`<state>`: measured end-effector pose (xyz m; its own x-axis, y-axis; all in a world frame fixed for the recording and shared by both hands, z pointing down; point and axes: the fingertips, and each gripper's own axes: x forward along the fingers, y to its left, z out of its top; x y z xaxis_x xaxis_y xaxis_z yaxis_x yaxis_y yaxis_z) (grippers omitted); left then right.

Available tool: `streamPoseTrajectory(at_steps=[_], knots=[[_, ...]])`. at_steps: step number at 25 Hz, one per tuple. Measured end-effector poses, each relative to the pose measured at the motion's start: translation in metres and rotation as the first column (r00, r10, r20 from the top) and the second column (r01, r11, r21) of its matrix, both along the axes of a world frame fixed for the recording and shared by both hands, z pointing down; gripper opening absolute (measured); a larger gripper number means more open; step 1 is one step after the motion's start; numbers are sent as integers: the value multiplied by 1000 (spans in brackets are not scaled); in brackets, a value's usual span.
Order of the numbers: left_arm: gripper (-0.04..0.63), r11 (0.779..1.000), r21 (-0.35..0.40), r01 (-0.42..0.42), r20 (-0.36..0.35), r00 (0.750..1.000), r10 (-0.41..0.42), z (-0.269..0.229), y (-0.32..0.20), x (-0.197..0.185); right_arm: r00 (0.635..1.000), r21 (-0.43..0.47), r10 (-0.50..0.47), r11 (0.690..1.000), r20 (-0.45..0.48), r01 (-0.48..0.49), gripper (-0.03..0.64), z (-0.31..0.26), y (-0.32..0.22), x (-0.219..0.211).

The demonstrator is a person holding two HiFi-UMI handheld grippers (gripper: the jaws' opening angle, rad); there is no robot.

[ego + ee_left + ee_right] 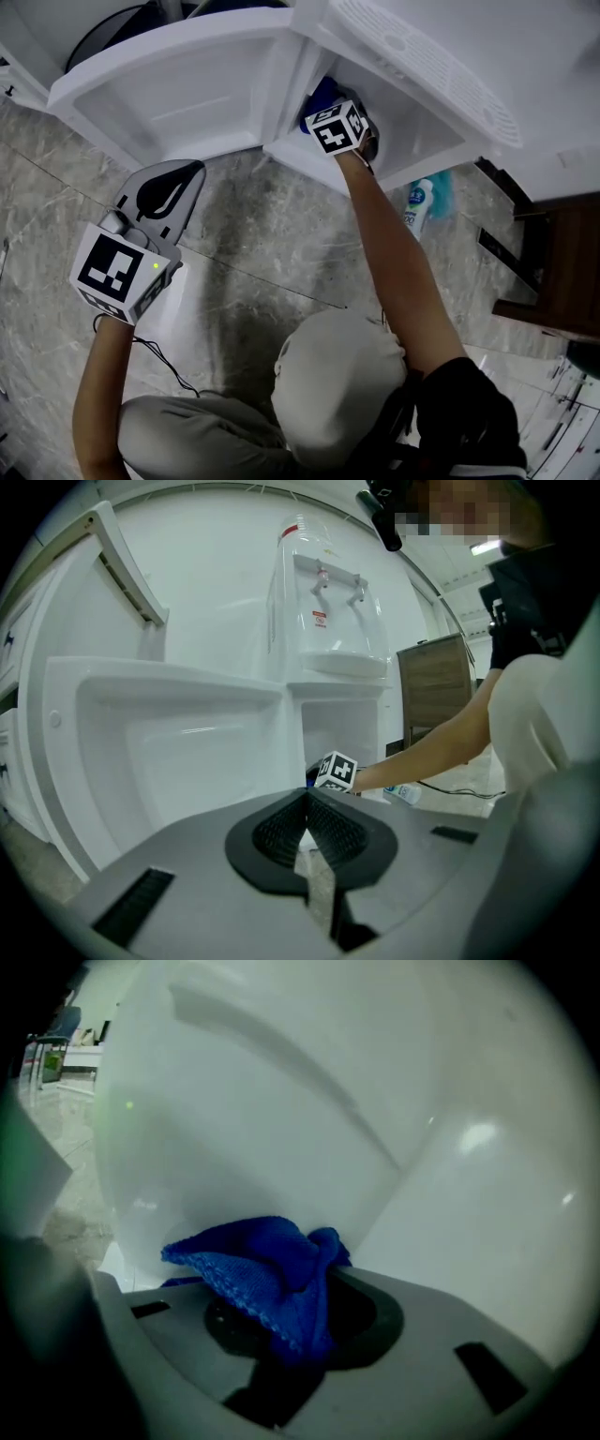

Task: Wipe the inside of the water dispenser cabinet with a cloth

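The white water dispenser (422, 56) stands with its cabinet door (169, 94) swung open to the left. My right gripper (291, 1312) is inside the cabinet, shut on a bunched blue cloth (267, 1269) that lies against the white inner wall (281, 1129). From the head view only the right gripper's marker cube (337, 127) and a bit of blue cloth (321, 94) show at the cabinet opening (412, 131). My left gripper (178, 178) is shut and holds nothing, hovering over the floor just below the open door; its shut jaws (307, 827) point toward the cabinet.
A white-and-teal spray bottle (420, 204) stands on the marble floor (272, 234) right of the cabinet. A dark wooden cabinet (562, 262) is at the far right. The person crouches close behind, head and knees under the arms; a thin cable (164, 356) trails on the floor.
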<state>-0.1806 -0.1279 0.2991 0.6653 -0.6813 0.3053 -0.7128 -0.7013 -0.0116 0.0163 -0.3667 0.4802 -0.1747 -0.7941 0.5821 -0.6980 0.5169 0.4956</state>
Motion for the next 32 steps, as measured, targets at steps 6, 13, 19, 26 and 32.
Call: streamPoseTrajectory(at_steps=[6, 13, 19, 26, 32], knots=[[6, 1000, -4, 15, -14, 1000, -15, 0, 1, -6, 955, 281, 112, 941, 276, -192, 87, -82, 26, 13], [6, 1000, -3, 18, -23, 1000, -18, -6, 1, -11, 795, 597, -140, 738, 590, -313, 87, -229, 66, -2], [5, 1000, 6, 13, -12, 1000, -13, -9, 3, -8, 784, 614, -177, 729, 596, -303, 87, -240, 65, -16], [5, 1000, 9, 20, -13, 1000, -19, -11, 2, -9, 782, 612, -153, 718, 605, -333, 87, -236, 27, -5], [6, 1000, 17, 23, -22, 1000, -23, -16, 2, -12, 765, 579, -111, 723, 634, -376, 86, -237, -11, 12]])
